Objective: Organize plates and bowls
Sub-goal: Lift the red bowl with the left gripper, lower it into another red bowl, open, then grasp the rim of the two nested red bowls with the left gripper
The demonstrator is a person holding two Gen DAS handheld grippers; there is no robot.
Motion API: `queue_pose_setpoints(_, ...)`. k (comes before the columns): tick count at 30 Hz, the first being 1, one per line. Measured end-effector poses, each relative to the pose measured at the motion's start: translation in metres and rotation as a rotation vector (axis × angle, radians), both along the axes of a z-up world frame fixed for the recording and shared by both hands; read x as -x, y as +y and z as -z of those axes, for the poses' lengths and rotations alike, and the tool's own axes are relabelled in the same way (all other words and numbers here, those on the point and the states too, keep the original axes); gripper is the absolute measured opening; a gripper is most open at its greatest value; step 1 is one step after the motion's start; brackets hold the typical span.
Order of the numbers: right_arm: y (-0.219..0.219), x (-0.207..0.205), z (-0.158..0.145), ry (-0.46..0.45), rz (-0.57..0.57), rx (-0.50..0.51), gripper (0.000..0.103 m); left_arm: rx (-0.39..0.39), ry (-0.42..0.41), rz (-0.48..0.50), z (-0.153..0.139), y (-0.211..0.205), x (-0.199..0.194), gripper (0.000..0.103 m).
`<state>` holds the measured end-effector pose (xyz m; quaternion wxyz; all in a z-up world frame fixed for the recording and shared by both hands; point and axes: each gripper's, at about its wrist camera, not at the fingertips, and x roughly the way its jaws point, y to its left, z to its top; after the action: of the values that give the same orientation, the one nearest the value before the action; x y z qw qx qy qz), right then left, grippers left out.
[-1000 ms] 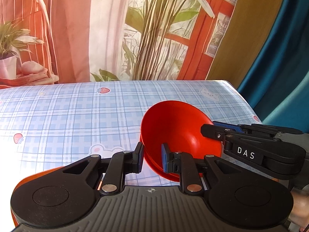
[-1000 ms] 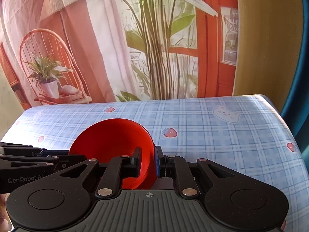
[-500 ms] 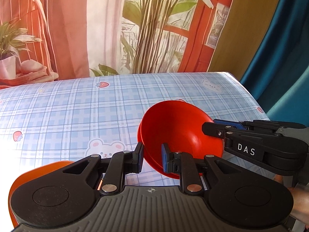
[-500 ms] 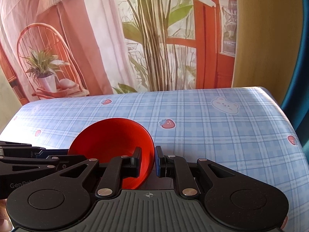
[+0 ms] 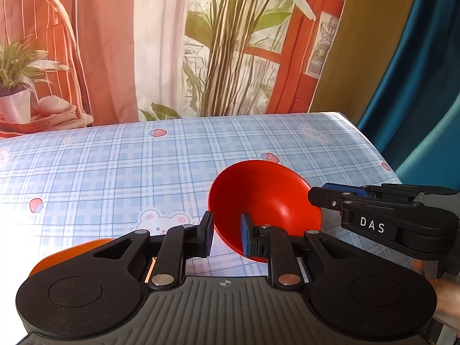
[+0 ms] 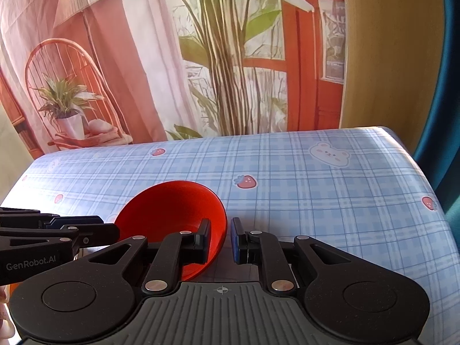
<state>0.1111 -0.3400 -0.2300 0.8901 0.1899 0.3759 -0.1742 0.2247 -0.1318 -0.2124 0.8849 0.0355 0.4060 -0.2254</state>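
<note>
The red bowl (image 5: 264,198) has sunk toward the table (image 5: 115,166); left gripper (image 5: 227,237) and right gripper (image 6: 220,241) straddle its rim, jaws apart, seemingly unclamped.

The red bowl (image 5: 266,198) is showing a smooth, slightly glossy plastic face, catching a soft highlight inside. The left hand-held gripper (image 5: 225,237) is looking like matt black plastic with bright metal rivets, blue pads and a ribbed grey base; the right hand-held gripper (image 6: 220,240) is looking the same. The surface (image 6: 330,201) is wearing a smooth checked cloth with a faint sheen. The orange plate (image 5: 72,251) is shining glossy at the near left edge.
</note>
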Motion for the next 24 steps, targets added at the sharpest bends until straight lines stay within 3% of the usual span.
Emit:
queue_pose_setpoints(4,0.002,0.009,-0.008,-0.008,0.002,0.006,0.014,-0.022,-0.02,-0.011,-0.008,0.001,0.01,0.024)
queue_pose_setpoints(7,0.006,0.018,-0.015,-0.017,0.003,0.009,0.014,-0.023,-0.035,-0.012,-0.015,0.005,0.02,0.039)
queue_pose_setpoints(16,0.023,0.054,-0.031,-0.042,0.002,0.01,0.014,-0.033,-0.069,0.01,-0.029,0.017,0.054,0.04)
queue_pose_setpoints(24,0.042,0.101,-0.029,-0.045,0.02,-0.043,0.015,-0.002,-0.049,0.034,-0.021,0.03,0.097,0.04)
